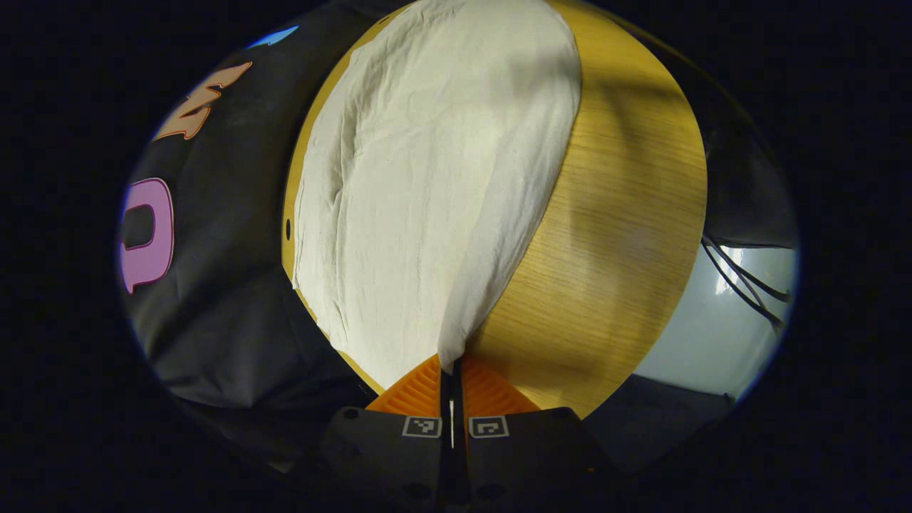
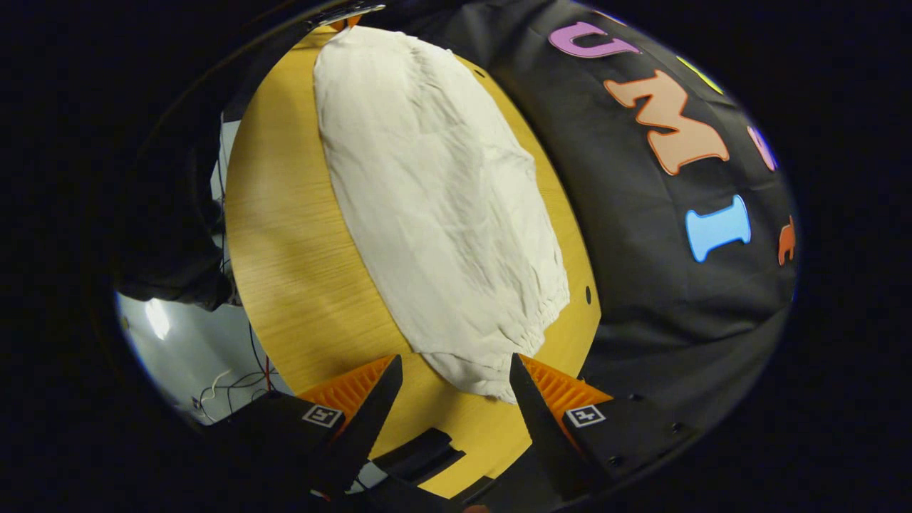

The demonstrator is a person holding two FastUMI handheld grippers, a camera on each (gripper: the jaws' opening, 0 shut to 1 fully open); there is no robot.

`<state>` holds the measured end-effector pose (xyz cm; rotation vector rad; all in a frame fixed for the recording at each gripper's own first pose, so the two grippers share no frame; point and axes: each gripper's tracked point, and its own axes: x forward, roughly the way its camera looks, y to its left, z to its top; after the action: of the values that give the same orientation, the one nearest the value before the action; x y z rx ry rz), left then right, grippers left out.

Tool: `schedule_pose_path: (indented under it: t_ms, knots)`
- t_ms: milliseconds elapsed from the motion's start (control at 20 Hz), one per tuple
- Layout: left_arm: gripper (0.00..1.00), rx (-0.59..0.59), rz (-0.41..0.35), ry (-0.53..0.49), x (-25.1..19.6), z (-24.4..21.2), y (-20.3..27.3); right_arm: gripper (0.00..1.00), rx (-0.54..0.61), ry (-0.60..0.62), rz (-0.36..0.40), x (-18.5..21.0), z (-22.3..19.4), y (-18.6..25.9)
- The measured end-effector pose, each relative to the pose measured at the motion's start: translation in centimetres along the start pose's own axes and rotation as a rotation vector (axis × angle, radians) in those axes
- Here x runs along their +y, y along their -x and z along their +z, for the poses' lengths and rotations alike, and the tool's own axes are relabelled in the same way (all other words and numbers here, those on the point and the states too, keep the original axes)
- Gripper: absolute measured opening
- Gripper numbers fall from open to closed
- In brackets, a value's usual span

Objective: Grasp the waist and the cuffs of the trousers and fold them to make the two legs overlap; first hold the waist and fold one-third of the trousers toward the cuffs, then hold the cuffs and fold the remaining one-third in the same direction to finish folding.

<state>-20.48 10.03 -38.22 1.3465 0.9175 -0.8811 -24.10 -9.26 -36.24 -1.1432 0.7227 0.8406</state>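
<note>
White trousers (image 1: 427, 178) lie lengthwise on the wooden table (image 1: 620, 214), the legs laid over each other. In the left gripper view my left gripper (image 1: 452, 367) is shut on the near end of the cloth, which rises in a pinched ridge from its fingertips. In the right gripper view the trousers (image 2: 442, 199) stretch away, with the gathered waist (image 2: 531, 320) nearest. My right gripper (image 2: 454, 367) stands open, its fingers either side of the waist's lower corner and not pressing on it. A small part of the other gripper (image 2: 347, 18) shows at the trousers' far end.
The black cloth wall (image 2: 677, 285) hangs close along one long side of the table (image 2: 285, 249). On the other side the table edge drops to a pale floor (image 1: 712, 328) with loose cables (image 1: 741, 281). A small hole (image 2: 588, 293) sits near the table's rim.
</note>
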Motion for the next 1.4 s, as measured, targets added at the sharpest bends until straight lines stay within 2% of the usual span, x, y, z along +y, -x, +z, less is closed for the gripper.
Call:
schedule_pose_path:
  t_ms: [100, 400, 600, 700, 750, 800, 950, 1000, 1050, 1150, 1400]
  knots:
    - [0.00, 0.001, 0.002, -0.001, 0.0, 0.1, 0.0, 0.94, -0.010, 0.036, -0.002, -0.3, 0.4, 0.0]
    - [0.00, 0.001, 0.013, -0.001, -0.1, 0.0, -0.1, 0.94, -0.027, 0.046, -0.022, -1.2, 0.9, -1.9]
    - [0.00, 0.002, 0.021, 0.006, -0.1, 0.0, -0.1, 0.86, -0.031, 0.060, -0.033, -1.4, 1.4, -2.9]
    - [0.00, 0.003, 0.026, 0.007, 0.0, 0.0, -0.1, 0.75, -0.024, 0.061, -0.010, -0.9, 1.3, -3.3]
    - [0.00, 0.003, 0.027, 0.008, -0.1, 0.0, -0.1, 0.60, -0.018, 0.063, 0.003, -0.5, 1.3, -3.4]
    - [0.00, 0.004, 0.029, 0.009, -0.1, 0.0, -0.1, 0.53, -0.015, 0.065, 0.021, -0.2, 1.5, -3.4]
    - [0.00, 0.008, 0.031, 0.018, -0.1, 0.1, -0.1, 0.17, 0.002, 0.079, 0.027, 0.1, 1.2, -3.6]
    - [0.00, 0.009, 0.031, 0.025, 0.0, 0.1, -0.1, 0.15, 0.011, 0.070, 0.025, 0.0, 0.8, -3.7]
    - [0.00, 0.008, 0.030, 0.037, 0.0, 0.1, -0.1, 0.09, 0.010, 0.058, 0.025, 0.2, 1.4, -3.5]
    - [0.00, 0.010, 0.020, 0.080, 0.1, 0.1, 0.0, 0.08, 0.002, 0.052, -0.009, -0.9, 1.5, -3.3]
    - [0.00, 0.010, 0.105, 0.134, 3.5, 0.6, 0.8, 0.08, -0.038, 0.033, -0.103, -5.5, 3.0, -1.4]
